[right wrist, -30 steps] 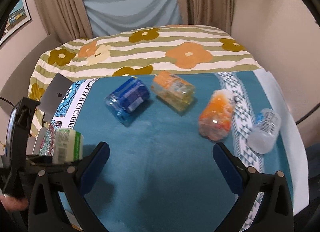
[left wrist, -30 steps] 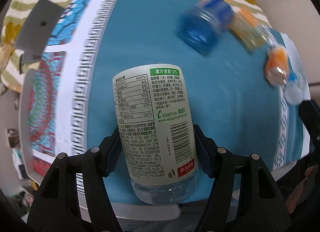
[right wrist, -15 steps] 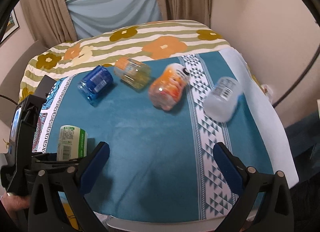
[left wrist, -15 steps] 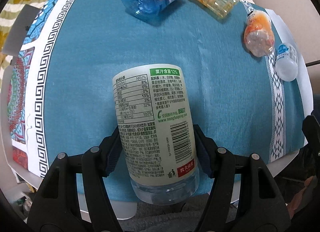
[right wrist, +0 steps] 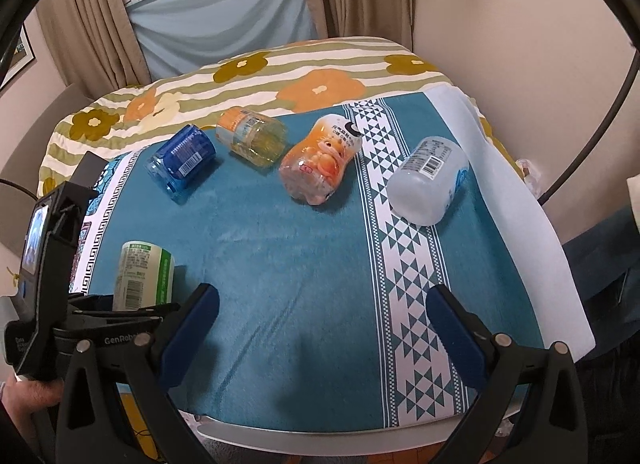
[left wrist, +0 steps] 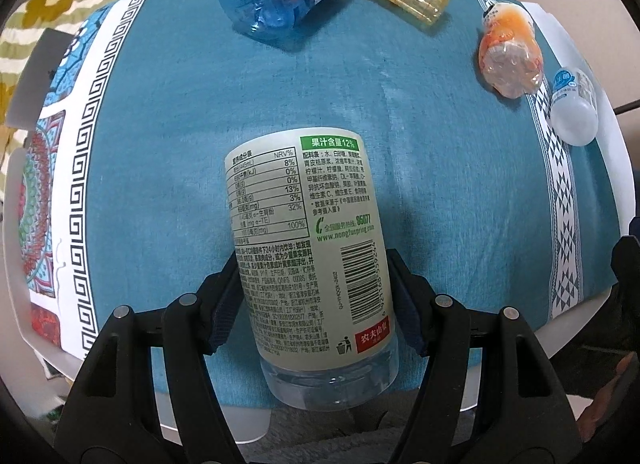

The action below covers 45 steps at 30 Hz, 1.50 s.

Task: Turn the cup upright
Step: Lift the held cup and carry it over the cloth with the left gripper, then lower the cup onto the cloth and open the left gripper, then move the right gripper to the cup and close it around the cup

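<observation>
My left gripper (left wrist: pixel 312 304) is shut on a green-and-white labelled cup (left wrist: pixel 308 240), a cut bottle with a clear base near the camera, held over the front left of the teal cloth (left wrist: pixel 440 184). In the right wrist view the same cup (right wrist: pixel 144 276) shows at the left, held by the left gripper (right wrist: pixel 120 310). My right gripper (right wrist: pixel 320 324) is open and empty above the cloth's front middle.
Several cups lie on their sides at the back: blue (right wrist: pixel 182 162), yellow-orange (right wrist: pixel 252 136), orange (right wrist: pixel 320 162), clear white (right wrist: pixel 428 184). A floral striped bedspread (right wrist: pixel 280 76) lies behind. The table's front edge (right wrist: pixel 320 440) is close. A wall stands at the right.
The left gripper, still holding the green cup, has tilted and moved so the lying cups appear farther up. The right gripper's view has swung, shifting the cups leftward and nearer.
</observation>
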Available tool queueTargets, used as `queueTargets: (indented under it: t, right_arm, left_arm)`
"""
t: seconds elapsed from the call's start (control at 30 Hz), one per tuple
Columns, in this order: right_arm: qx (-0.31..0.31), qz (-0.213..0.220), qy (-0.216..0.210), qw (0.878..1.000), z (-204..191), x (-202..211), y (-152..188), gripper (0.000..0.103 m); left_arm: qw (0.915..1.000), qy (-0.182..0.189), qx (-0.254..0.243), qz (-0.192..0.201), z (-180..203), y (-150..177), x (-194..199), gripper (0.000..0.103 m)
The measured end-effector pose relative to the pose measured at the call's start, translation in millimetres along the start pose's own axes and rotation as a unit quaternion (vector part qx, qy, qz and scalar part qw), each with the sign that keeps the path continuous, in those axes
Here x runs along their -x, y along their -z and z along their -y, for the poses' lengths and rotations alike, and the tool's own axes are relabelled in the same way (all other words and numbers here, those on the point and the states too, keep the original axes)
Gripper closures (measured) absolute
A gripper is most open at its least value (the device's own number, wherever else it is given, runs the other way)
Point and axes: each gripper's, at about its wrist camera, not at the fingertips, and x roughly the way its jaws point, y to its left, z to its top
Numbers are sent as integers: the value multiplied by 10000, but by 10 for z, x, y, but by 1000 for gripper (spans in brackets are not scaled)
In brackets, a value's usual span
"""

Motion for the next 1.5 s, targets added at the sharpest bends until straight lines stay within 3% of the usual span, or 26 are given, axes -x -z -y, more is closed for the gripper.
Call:
queueTargets:
  t: [0.1,0.2,0.57,0.8,0.93,1.1,1.27,1.5]
  right_arm:
    - [3,5,1,10000,-3,2,2,0]
    - [7,18,-1,10000,8,15,12,0]
    - [55,153,-84,9998,-20,139,0,0]
    - [353,116,-498,9981,-119,240,-223,0]
    - [583,-245,-962,9934,-264,209,-447,0]
    - [476,-1316,-1787,9739,-516,-109,-708,0]
    - [292,-2323,-2080,9497,-842,-573,-766,0]
    - [399,-3040,-1988,9308,-1315,-991,-704,3]
  left_arm:
    - [10000,-10,-41,36,0,103,69,27]
    - [9999,-59,-39,120,3,97,109,7]
    - [9993,-90,44,369,35,142,356,6]
    - [9970,-229,385,632,-217,254,760,6]
    - [9949,-311,619,734,-414,305,937,0]
    - [9940,-450,659,752,-717,382,986,0]
    - [9947,-478,565,716,-965,423,859,0]
    - [9964,-439,524,492,-1290,503,609,0]
